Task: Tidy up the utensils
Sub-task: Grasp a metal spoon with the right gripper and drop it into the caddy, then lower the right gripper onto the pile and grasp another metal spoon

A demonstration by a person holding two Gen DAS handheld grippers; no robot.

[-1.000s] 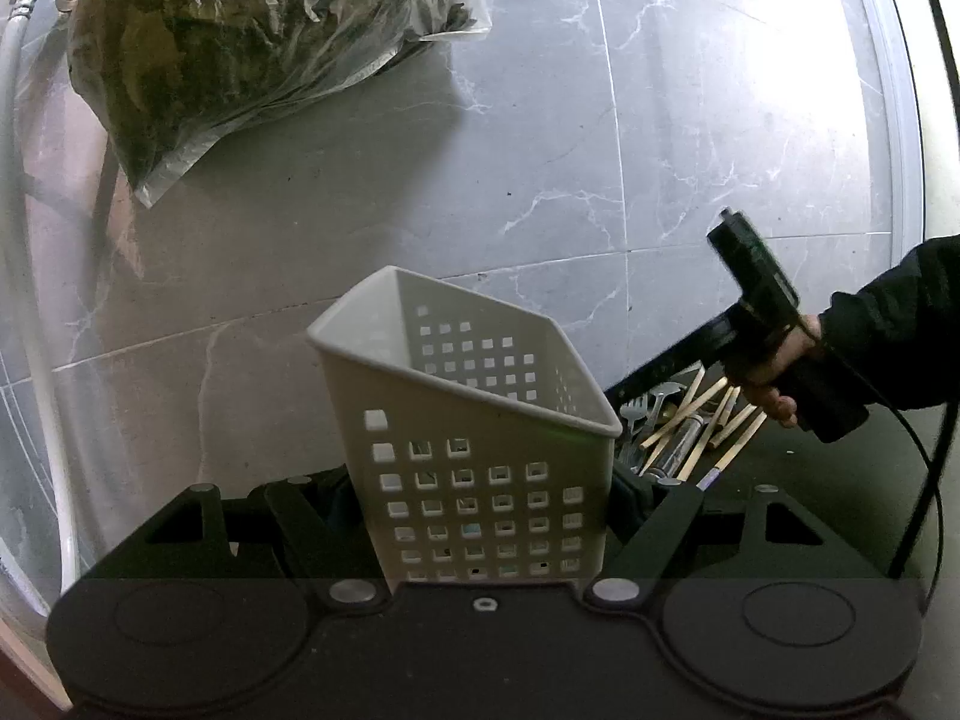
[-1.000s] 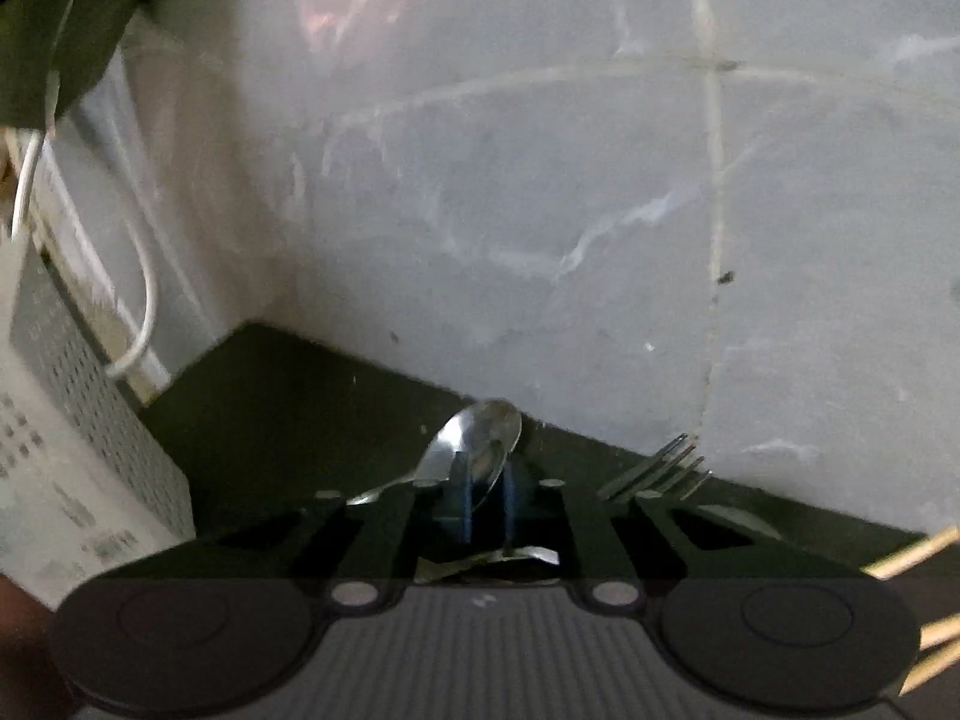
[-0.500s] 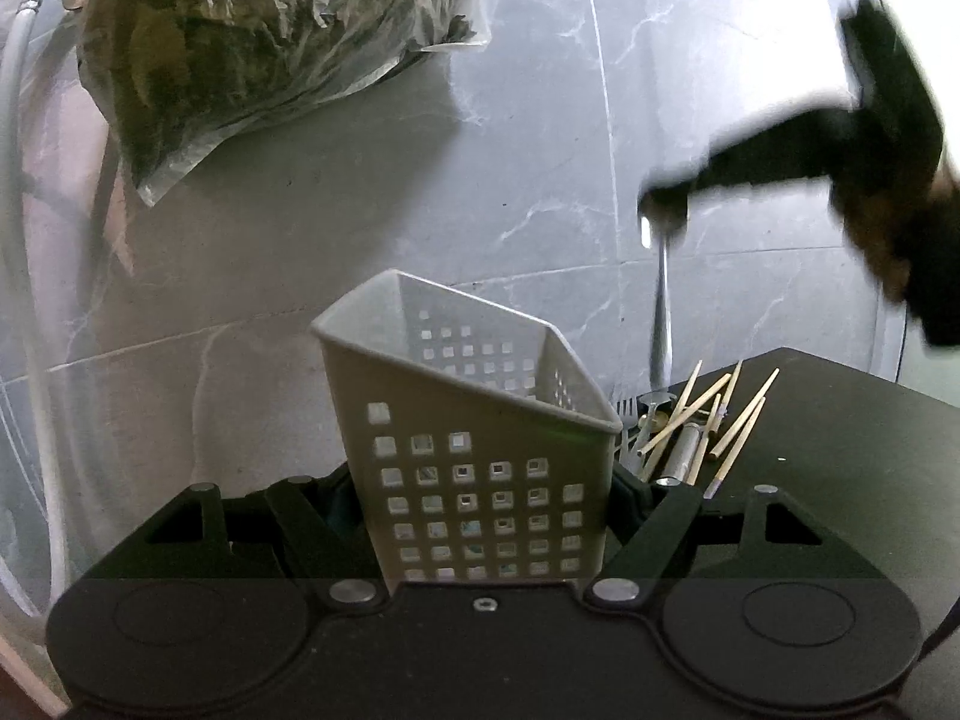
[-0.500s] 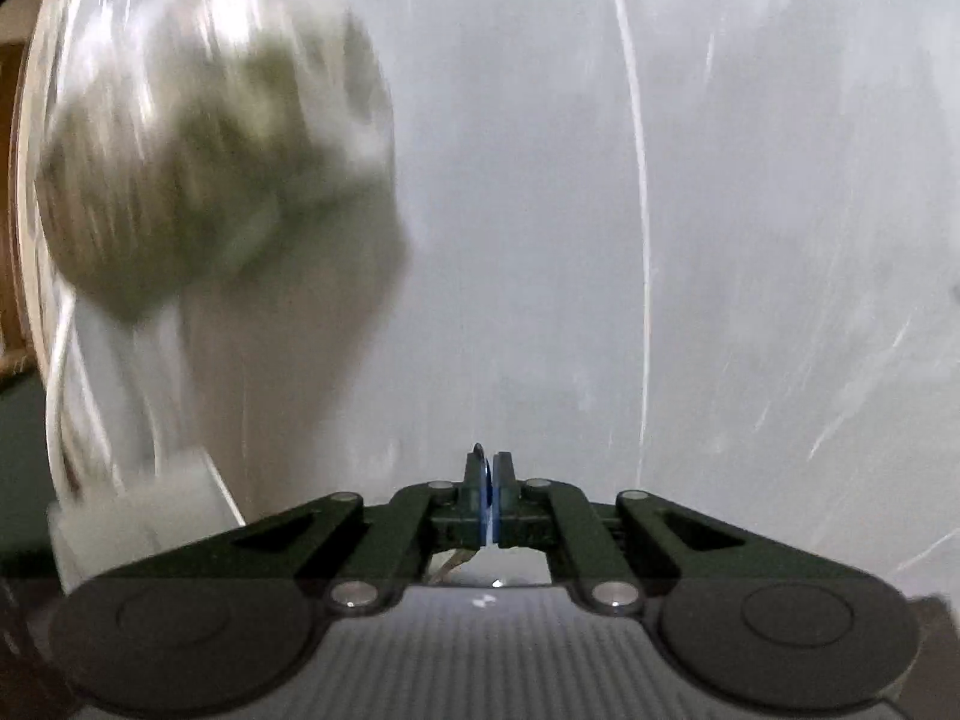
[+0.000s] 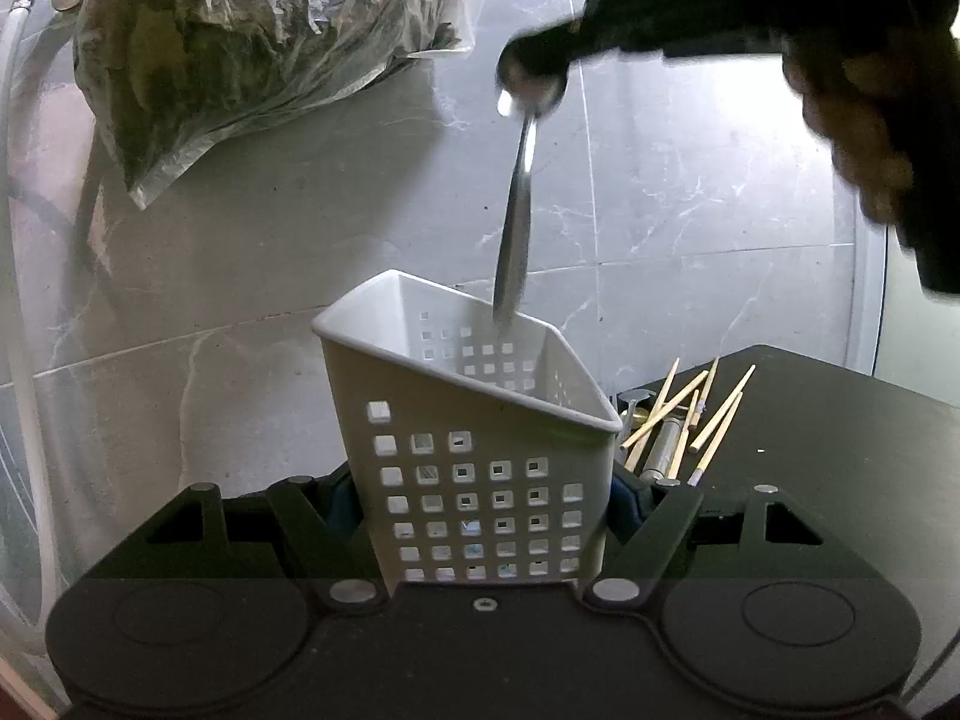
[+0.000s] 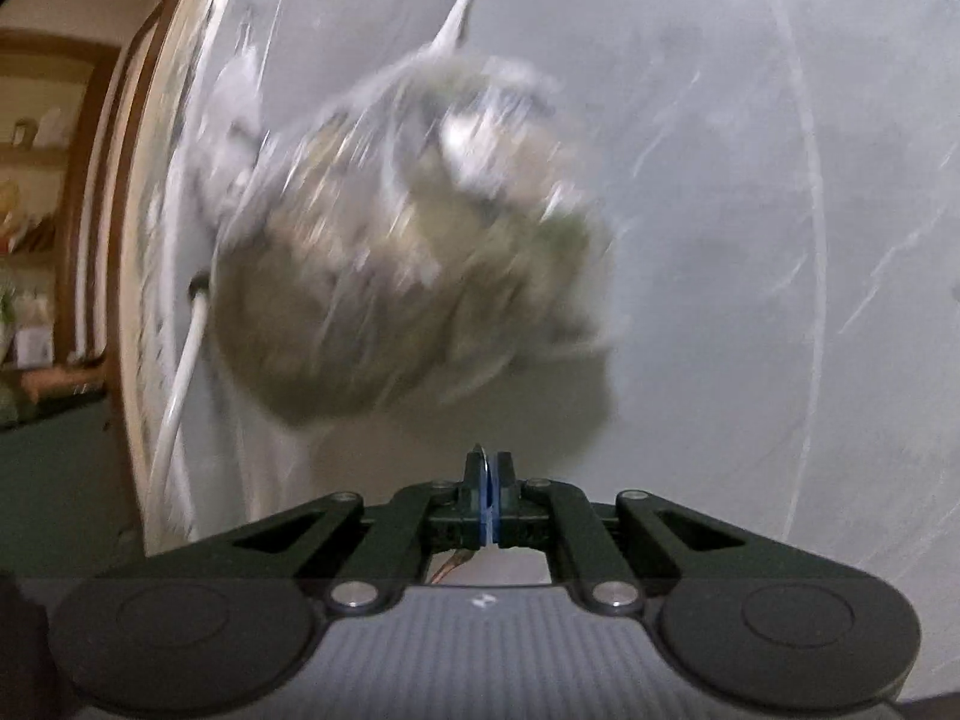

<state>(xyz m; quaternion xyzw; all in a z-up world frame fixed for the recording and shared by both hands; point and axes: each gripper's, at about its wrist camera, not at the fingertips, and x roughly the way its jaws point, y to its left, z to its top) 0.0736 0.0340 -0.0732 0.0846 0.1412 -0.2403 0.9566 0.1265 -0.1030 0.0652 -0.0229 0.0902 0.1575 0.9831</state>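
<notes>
1. Your left tongs (image 5: pixel 486 498) clamp the white basket (image 5: pixel 468 420) from both sides; pads pressed on its lower walls, basket upright, slightly turned so one corner faces the camera.
2. Your right tongs (image 6: pixel 487 480) are pressed together, pinching a spoon; in the right wrist view only a thin metal edge (image 6: pixel 478 453) pokes up between the blue pads.
3. Left wrist view: right tongs (image 5: pixel 531 60) come in from the top right, blurred, your hand (image 5: pixel 864 120) behind them.
4. Spoon (image 5: pixel 519 204) hangs bowl up in the tongs, handle pointing down; the handle tip sits right at the basket's far rim, seems just inside the opening. Contact with the wall, cannot tell.
5. Basket has square holes in its sides; contents are hard to make out through the holes.
6. Chopsticks (image 5: pixel 690 414) lie in a loose pile on the black bench (image 5: pixel 810 420), just right of the basket, with some metal utensils (image 5: pixel 660 450) under them, partly hidden.
7. Plastic bag (image 5: pixel 252 42) of dark stuff hangs on the grey tiled wall (image 5: pixel 690 180), upper left, well apart from the basket.
8. White hose (image 5: pixel 12 180) runs down the left edge.
9. Right wrist view: same bag (image 6: pixel 408 252) straight ahead, heavily blurred; shelves (image 6: pixel 36 180) at far left, detail unreadable.
</notes>
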